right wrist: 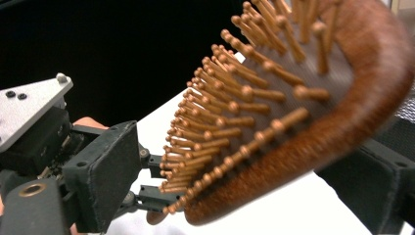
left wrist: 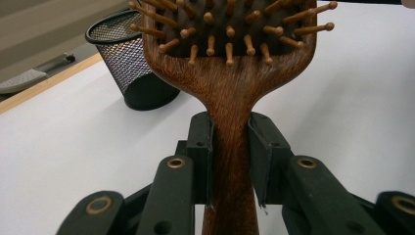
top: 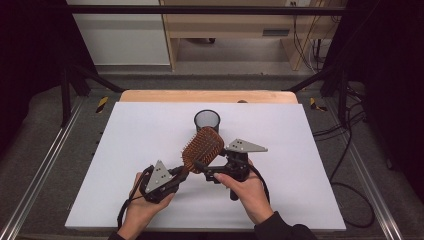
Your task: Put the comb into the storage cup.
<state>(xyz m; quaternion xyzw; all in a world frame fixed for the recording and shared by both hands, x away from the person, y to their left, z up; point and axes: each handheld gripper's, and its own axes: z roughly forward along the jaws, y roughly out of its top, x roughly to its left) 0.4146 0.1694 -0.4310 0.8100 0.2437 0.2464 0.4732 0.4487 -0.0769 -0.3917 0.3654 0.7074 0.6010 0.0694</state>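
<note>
A wooden paddle hairbrush [top: 202,145] with wooden bristles is held up over the white table, head tilted toward the back. My left gripper [top: 182,173] is shut on its handle; in the left gripper view the two jaws of that gripper [left wrist: 230,161] press the narrow neck of the brush [left wrist: 230,93] from both sides. My right gripper [top: 201,168] comes in from the right and stands open around the lower edge of the brush head. In the right gripper view the bristled face [right wrist: 274,112] sits between the wide-apart jaws, with a gap on the bristle side.
A black mesh cup [top: 206,120] stands upright just behind the brush, also seen in the left gripper view as the mesh cup [left wrist: 129,63]. The white tabletop [top: 140,150] is bordered by a wooden strip [top: 207,96] at the back. Cables lie on the floor at right.
</note>
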